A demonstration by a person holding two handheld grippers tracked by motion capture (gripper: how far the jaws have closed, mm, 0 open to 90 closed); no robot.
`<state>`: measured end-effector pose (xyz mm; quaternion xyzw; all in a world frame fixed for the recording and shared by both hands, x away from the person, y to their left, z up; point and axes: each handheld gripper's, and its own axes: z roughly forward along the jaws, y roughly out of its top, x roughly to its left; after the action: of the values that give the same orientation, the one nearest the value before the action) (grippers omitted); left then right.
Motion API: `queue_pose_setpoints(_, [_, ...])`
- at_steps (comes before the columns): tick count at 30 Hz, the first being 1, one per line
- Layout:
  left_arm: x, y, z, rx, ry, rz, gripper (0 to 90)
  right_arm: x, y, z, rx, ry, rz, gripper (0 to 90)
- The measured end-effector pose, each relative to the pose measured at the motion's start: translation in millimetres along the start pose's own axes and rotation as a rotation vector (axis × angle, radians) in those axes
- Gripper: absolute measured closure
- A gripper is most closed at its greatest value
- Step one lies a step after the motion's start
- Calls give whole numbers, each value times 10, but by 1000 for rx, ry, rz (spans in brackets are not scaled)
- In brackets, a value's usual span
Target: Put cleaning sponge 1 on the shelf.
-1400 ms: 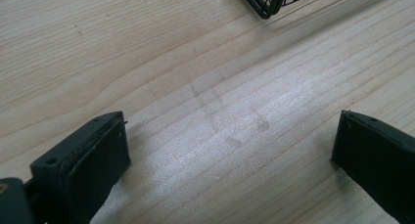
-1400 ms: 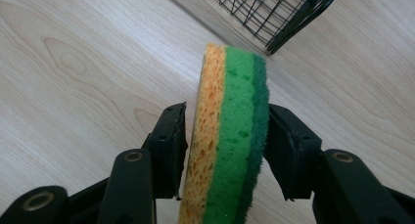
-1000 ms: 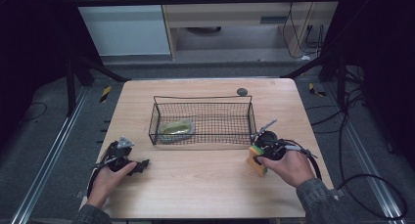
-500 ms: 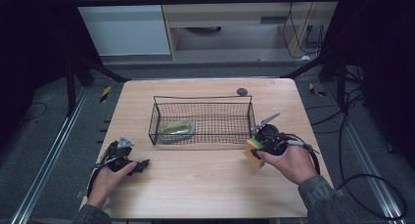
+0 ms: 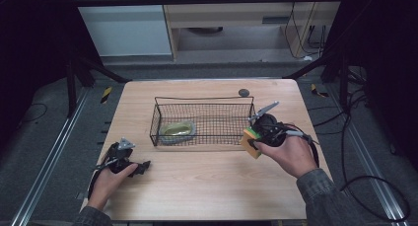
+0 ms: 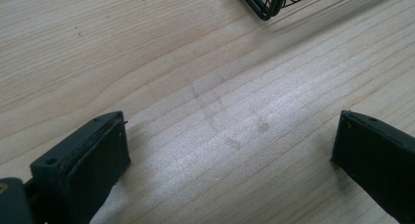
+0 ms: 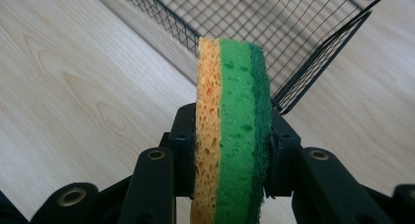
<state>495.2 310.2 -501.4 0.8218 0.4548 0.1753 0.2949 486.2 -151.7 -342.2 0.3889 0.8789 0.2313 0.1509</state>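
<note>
At the right end of the wire basket [image 5: 203, 121], the right gripper [image 5: 255, 139] is clamped on a sponge [image 5: 250, 140]. Right gripper view: both jaws press flat on the sponge's [image 7: 233, 136] two broad faces, sponge standing on edge between them. Three layers visible: orange porous layer on one side, bright green in the middle, dark green scouring layer on the other. Sponge is off the table [image 5: 207, 186], held just outside the basket's right end wall, near its front corner. Basket corner [image 7: 313, 62] sits just behind the sponge in that view, not touching as far as I can tell.

Left gripper [image 5: 143, 165] is near the front-left part of the table, well apart from the basket. Left gripper view: jaws spread wide, nothing between them, only bare wood [image 6: 220, 116] below. One corner of the basket [image 6: 266, 4] shows at the top edge of that view.

Inside the basket, left end: a yellowish-green item [image 5: 175, 131] lying on the mesh floor; can't tell what it is. Small dark round object [image 5: 243, 92] on the table just behind the basket's back right corner.
</note>
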Motion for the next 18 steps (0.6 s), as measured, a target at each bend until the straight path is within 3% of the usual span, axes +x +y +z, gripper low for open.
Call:
queue_pose_setpoints(6, [-1, -1, 1, -3, 1, -2, 0, -28, 172, -119, -24, -20, -13, 641])
queue_pose_setpoints(18, [-3, -1, 5, -7, 0, -4, 0, -54, 419, -201, -12, -58, -71, 641])
